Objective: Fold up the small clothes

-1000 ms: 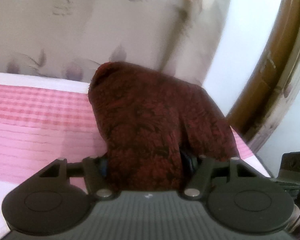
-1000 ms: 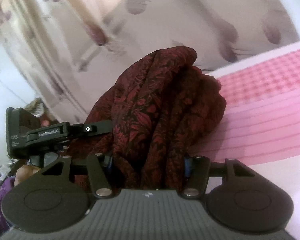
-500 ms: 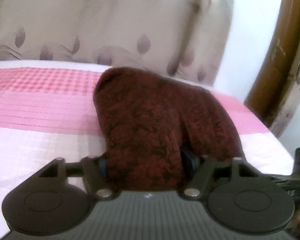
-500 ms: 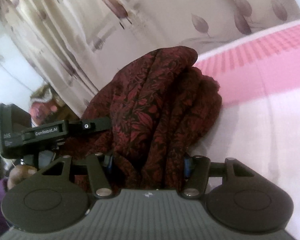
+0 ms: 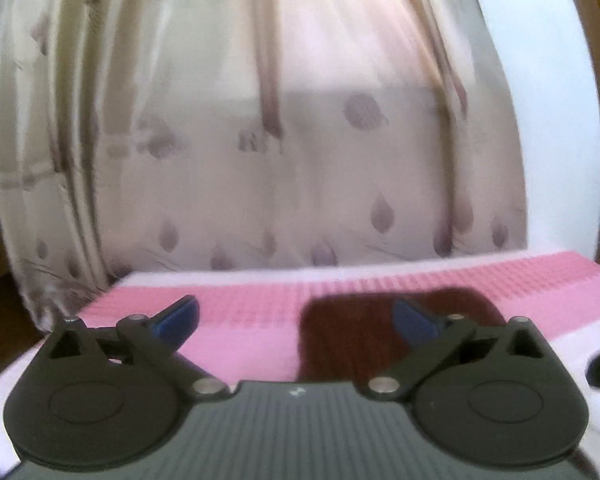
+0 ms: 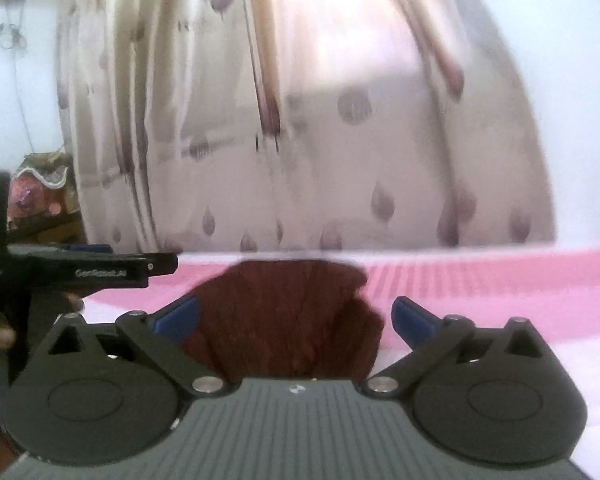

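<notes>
Both grippers letting go of the dark red patterned cloth on the bed

Nearest, the left gripper (image 5: pixel 296 320) and right gripper (image 6: pixel 294 318) have jaws opening, pads clear of the dark red patterned garment (image 6: pixel 284 312), which lies on the pink-and-white striped bedspread (image 5: pixel 240 320), probably dropped there to settle a fold. Beyond hangs a beige leaf-print curtain (image 5: pixel 300 160).

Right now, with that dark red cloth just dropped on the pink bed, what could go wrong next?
Both grippers' jaws are opening, pads clear of the dark red cloth.

1. It lies bunched rather than flat, so the fold may slump open.
2. The left gripper sits close beside the right gripper; they might bump when reaching back in.
3. The pictures are blurred by motion, so a hasty regrasp could miss the cloth's edge.
</notes>
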`<state>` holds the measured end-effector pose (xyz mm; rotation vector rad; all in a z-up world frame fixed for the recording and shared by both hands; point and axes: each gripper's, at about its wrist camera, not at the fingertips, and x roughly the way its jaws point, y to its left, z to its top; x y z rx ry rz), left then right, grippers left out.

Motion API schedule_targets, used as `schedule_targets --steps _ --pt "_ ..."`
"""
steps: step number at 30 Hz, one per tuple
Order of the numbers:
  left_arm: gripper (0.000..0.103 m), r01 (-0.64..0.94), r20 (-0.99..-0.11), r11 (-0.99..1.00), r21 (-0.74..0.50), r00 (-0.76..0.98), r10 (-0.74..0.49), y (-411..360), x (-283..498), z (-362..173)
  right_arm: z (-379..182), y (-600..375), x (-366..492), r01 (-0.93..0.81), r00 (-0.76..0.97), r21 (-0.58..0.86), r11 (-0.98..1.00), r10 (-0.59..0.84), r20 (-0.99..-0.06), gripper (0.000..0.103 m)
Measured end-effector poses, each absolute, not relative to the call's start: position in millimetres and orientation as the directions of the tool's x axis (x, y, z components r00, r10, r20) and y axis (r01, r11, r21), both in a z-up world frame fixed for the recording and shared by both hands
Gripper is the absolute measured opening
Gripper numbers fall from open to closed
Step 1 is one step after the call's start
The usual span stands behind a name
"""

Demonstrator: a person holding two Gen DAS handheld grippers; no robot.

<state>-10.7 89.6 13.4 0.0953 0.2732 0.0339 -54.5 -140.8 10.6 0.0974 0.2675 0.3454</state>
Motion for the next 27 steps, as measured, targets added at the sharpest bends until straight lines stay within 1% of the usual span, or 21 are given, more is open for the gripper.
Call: schedule_targets --steps 3,4,6,8,10,12,15,18,21,24,27 --pt "0.103 -0.053 -0.210 0.997 0.065 0.976 0.065 91 -33 26 17 -144 -66 -0.317 0.913 0.154 0.936 0.345 -0.218 0.102" --pt "0.103 -0.059 -0.206 0.997 0.053 0.976 0.069 90 -36 30 19 -145 -69 -0.315 0.915 0.158 0.936 0.344 -0.213 0.102" --pt "0.103 -0.073 -0.229 0.997 0.033 0.970 0.078 91 -37 36 23 -148 -74 -0.310 0.918 0.160 0.937 0.339 -0.207 0.103" --pt "0.103 -0.060 -0.252 0.998 0.008 0.966 0.060 93 -39 41 24 -151 -81 -0.306 0.921 0.160 0.938 0.335 -0.199 0.103" --pt "0.103 -0.054 -0.256 0.998 -0.009 0.965 0.050 94 -41 44 26 -148 -84 -0.301 0.924 0.159 0.940 0.329 -0.196 0.103" --pt "0.103 -0.060 -0.243 0.998 0.003 0.968 0.059 93 -46 46 26 -145 -89 -0.293 0.928 0.158 0.943 0.321 -0.190 0.103" --pt "0.103 -0.044 -0.257 0.997 0.057 0.965 0.057 88 -48 48 27 -143 -92 -0.297 0.928 0.147 0.944 0.321 -0.191 0.103" --pt "0.103 -0.009 -0.234 0.997 0.072 0.972 0.026 84 -55 46 27 -141 -96 -0.288 0.931 0.147 0.946 0.313 -0.188 0.103" --pt "0.103 0.040 -0.283 0.999 0.022 0.959 -0.032 86 -53 44 28 -141 -98 -0.287 0.932 0.148 0.947 0.311 -0.185 0.103" --pt "0.103 0.056 -0.328 0.998 -0.027 0.943 -0.061 90 -48 42 27 -140 -99 -0.285 0.931 0.144 0.948 0.310 -0.191 0.103" --pt "0.103 0.056 -0.325 0.998 -0.037 0.943 -0.065 91 -47 35 26 -140 -100 -0.286 0.930 0.146 0.947 0.311 -0.197 0.103"
